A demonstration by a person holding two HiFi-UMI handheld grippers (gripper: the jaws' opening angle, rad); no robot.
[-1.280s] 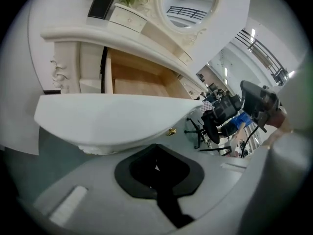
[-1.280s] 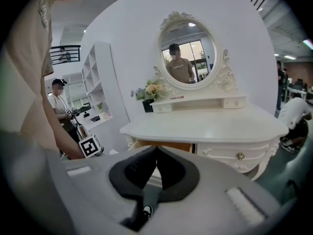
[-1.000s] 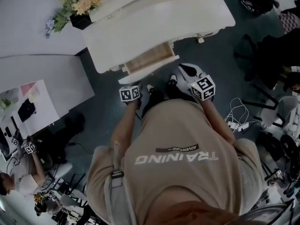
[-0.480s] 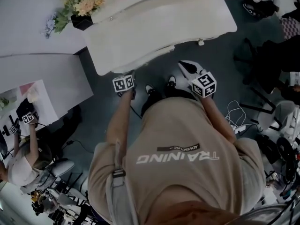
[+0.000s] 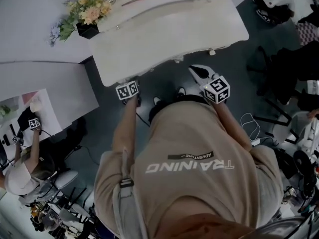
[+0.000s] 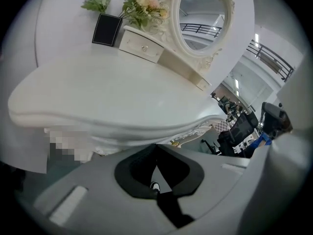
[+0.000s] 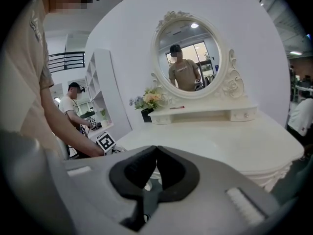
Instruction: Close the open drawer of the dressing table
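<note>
The left gripper (image 6: 156,148), pressed together, is sitting nearer, the tabletop's (image 5: 169,34) front edge straight ahead of it and the drawer seemingly flush, while the right gripper (image 5: 194,70), also pressed together, is hanging apart.

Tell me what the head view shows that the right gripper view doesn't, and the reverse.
Only the head view: the dark floor and the white cables lying on it. Only the right gripper view: the oval mirror, with the person reflected in it, and the white shelves. Both: the white dressing table and the flowers.
</note>
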